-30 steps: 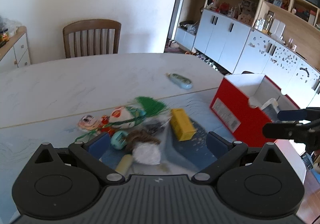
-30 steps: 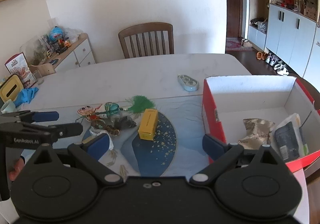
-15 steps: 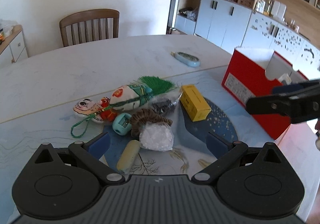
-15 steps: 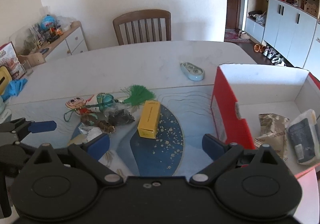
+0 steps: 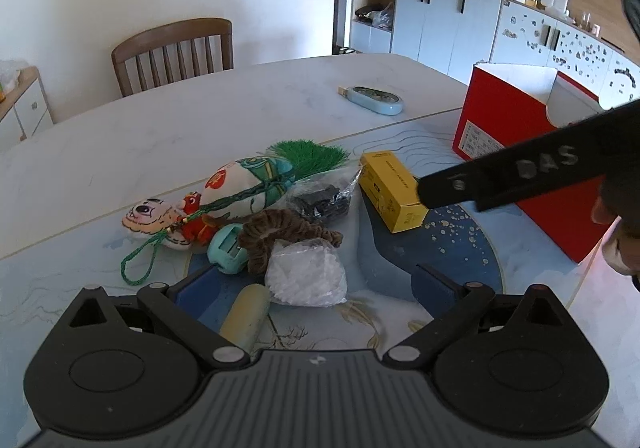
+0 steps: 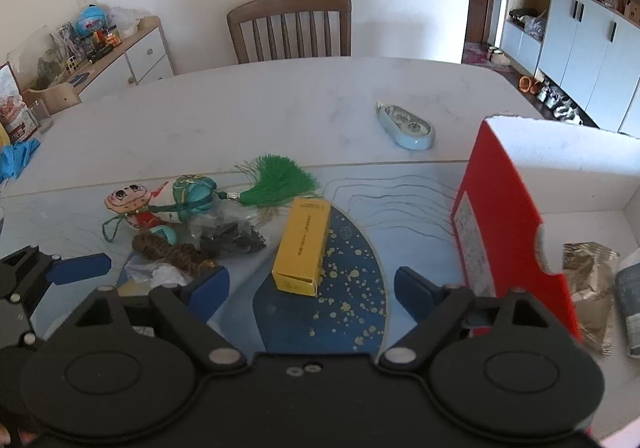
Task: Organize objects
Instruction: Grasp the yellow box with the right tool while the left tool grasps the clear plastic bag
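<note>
Clutter lies on the tabletop [image 6: 280, 96], and the yellow box [image 6: 302, 246] serves as landmark. The right gripper [image 6: 308, 282] hovers just short of the box's near end, its jaws spread, having just been closing a little, with nothing pinched and the box ahead of the gap. Right of the box stands the red carton [image 6: 500, 216]. Left of the box sit a bag of dark bits [image 5: 320, 200], a brown scrunchie [image 5: 276, 232], a white bag [image 5: 306, 274] and a tasselled charm [image 5: 248, 184]. The left gripper [image 5: 316, 284] hangs left of the box, spread around the white bag without touching it.
</note>
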The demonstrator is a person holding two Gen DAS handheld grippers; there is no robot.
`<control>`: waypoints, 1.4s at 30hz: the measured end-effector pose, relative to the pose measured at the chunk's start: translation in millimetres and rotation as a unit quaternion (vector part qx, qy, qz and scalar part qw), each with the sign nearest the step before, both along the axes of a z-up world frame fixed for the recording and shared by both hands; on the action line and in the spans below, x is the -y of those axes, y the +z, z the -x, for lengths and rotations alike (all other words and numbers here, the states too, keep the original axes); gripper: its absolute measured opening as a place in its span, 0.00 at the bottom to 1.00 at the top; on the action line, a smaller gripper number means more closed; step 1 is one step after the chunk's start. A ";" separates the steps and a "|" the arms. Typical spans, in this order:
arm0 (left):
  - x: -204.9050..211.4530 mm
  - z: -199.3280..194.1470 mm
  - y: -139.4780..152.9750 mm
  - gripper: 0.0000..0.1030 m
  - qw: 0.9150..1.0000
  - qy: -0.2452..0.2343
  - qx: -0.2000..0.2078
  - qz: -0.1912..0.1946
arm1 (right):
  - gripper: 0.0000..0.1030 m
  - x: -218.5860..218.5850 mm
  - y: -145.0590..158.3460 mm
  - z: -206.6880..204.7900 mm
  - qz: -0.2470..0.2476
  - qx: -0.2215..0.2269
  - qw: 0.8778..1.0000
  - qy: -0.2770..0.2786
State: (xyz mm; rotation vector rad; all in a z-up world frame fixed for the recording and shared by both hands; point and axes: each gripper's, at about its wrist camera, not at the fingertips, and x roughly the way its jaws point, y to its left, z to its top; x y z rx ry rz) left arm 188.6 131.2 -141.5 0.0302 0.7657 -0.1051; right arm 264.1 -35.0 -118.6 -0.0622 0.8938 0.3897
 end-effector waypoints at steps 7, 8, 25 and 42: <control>4.9 -4.8 -2.4 0.82 1.000 0.006 0.000 -0.014 | 0.76 -10.4 -12.0 -18.3 0.011 -0.013 1.000 0.005; 4.8 -5.9 -3.1 0.80 1.000 0.007 -0.002 -0.014 | 0.75 -11.8 -13.8 -20.4 0.012 -0.015 1.000 0.007; 10.4 -13.2 -8.8 0.47 0.998 0.016 -0.020 -0.064 | 0.54 -32.1 -36.7 -45.5 0.030 -0.040 0.999 0.022; 14.0 -4.6 -0.6 0.33 0.998 0.008 -0.032 -0.055 | 0.27 -19.0 -39.2 -27.8 0.028 -0.047 0.998 0.019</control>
